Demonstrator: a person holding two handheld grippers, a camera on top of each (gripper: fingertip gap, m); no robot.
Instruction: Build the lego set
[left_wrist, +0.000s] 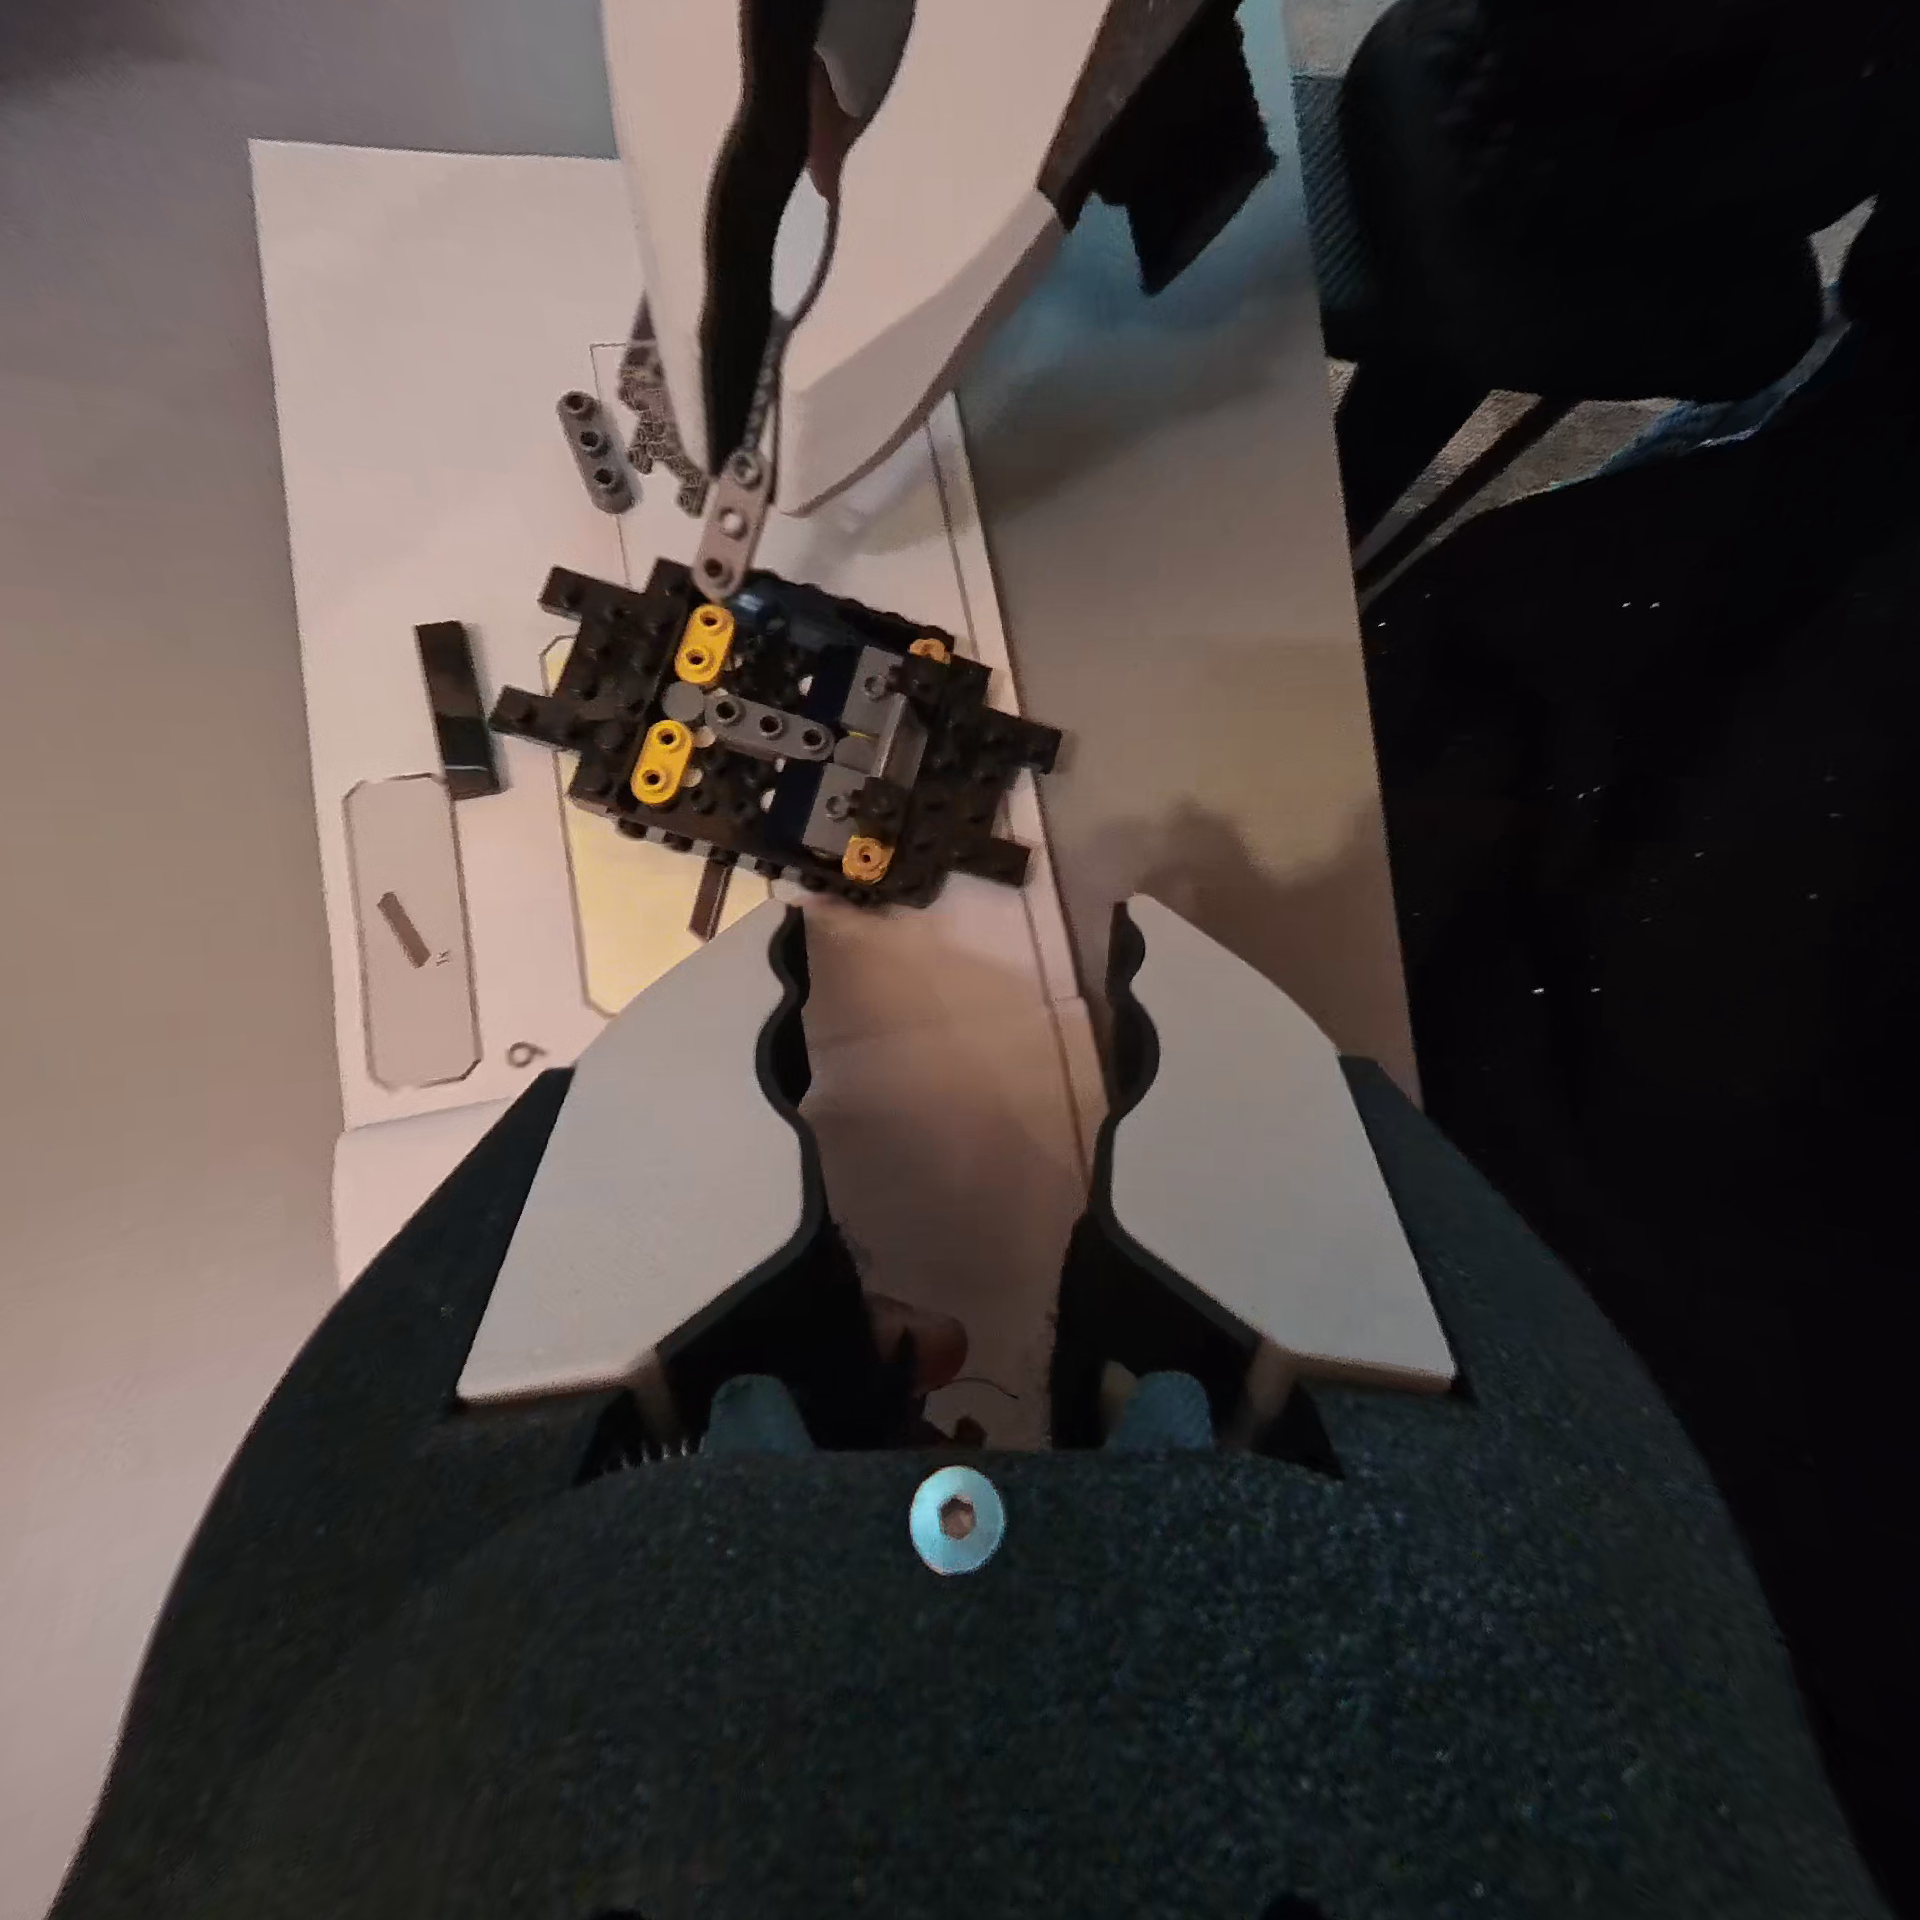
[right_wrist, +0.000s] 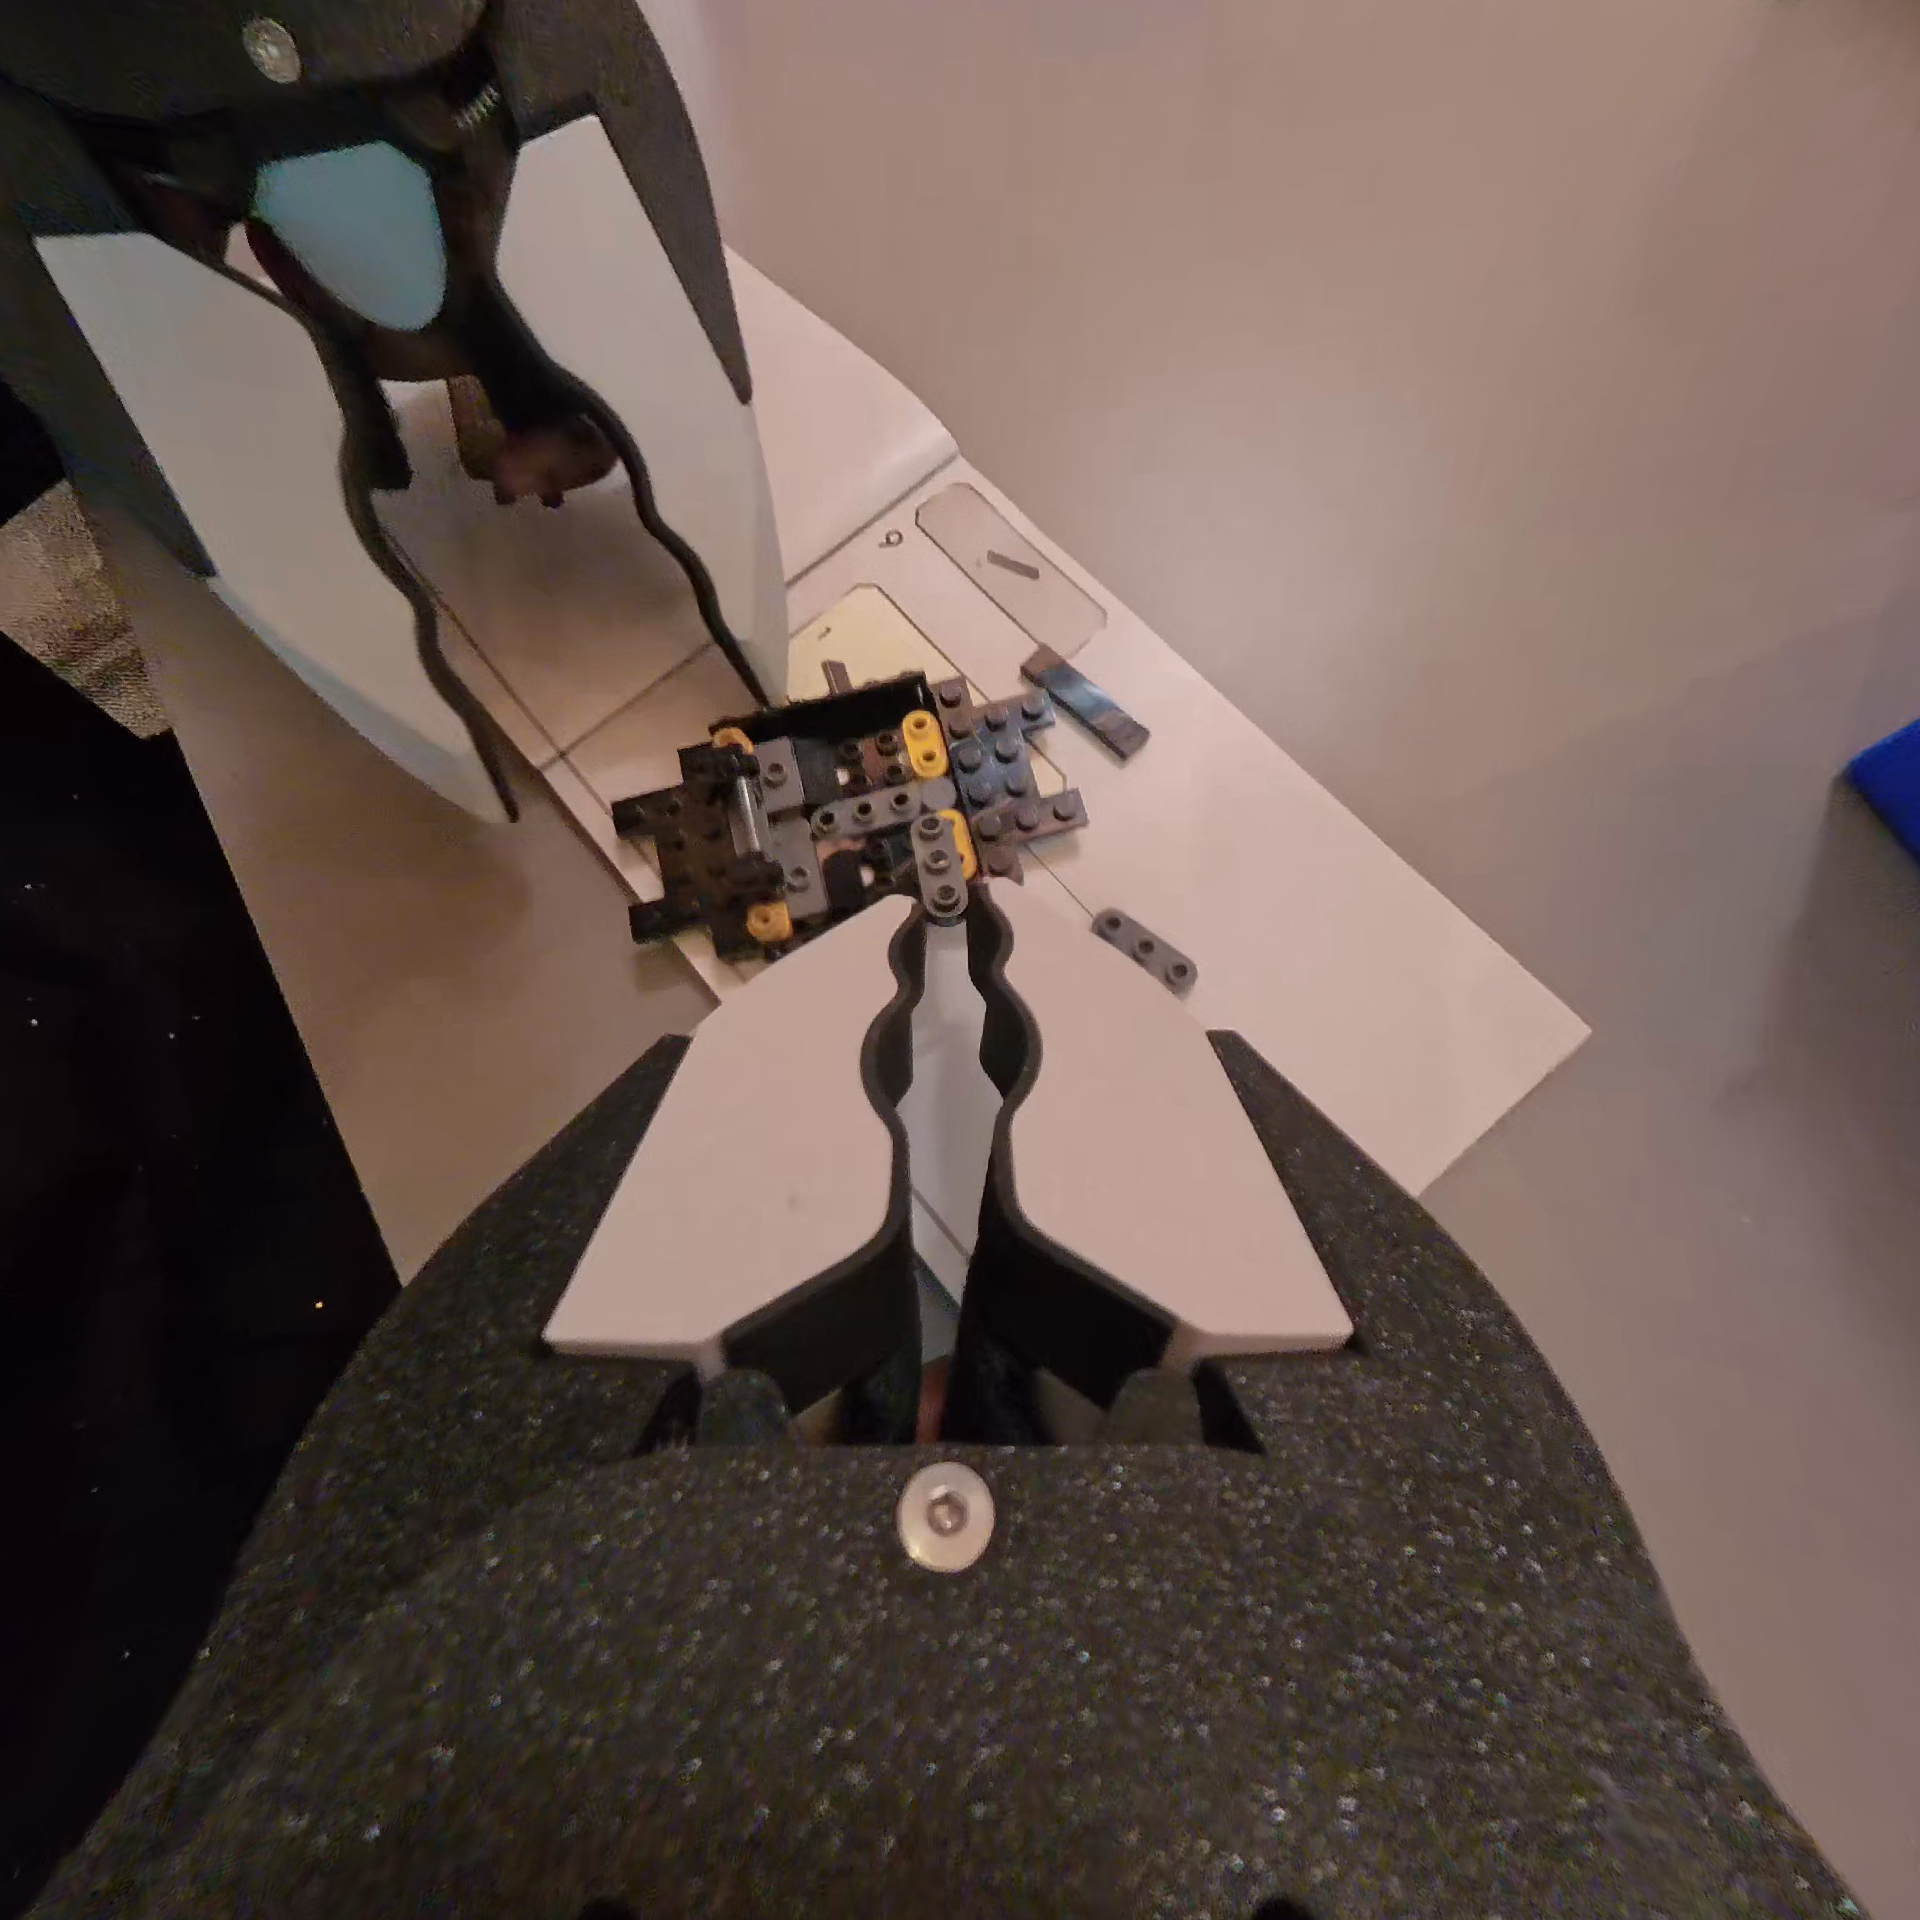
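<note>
A black Lego chassis (left_wrist: 774, 743) with yellow and grey parts lies on the open instruction booklet (left_wrist: 436, 343); it also shows in the right wrist view (right_wrist: 831, 821). My right gripper (right_wrist: 943, 914) is shut on one end of a grey three-hole beam (right_wrist: 940, 862), whose free end hangs over a yellow piece (right_wrist: 961, 840) at the chassis edge. In the left wrist view the right gripper (left_wrist: 740, 462) holds that beam (left_wrist: 732, 525) from above. My left gripper (left_wrist: 951, 909) is open and empty, just in front of the chassis.
A second grey three-hole beam (left_wrist: 595, 452) (right_wrist: 1146, 951) and a black flat tile (left_wrist: 457, 712) (right_wrist: 1086, 701) lie loose on the booklet beside the chassis. A blue object (right_wrist: 1886, 790) sits at the right edge. Dark floor lies past the table edge (left_wrist: 1371, 727). There is about 8 cm between the tips of the two grippers. From the right gripper's tips to the black flat tile (right_wrist: 1086, 701) is close to 6 cm. Look for it in the left wrist view (left_wrist: 455, 699) too.
</note>
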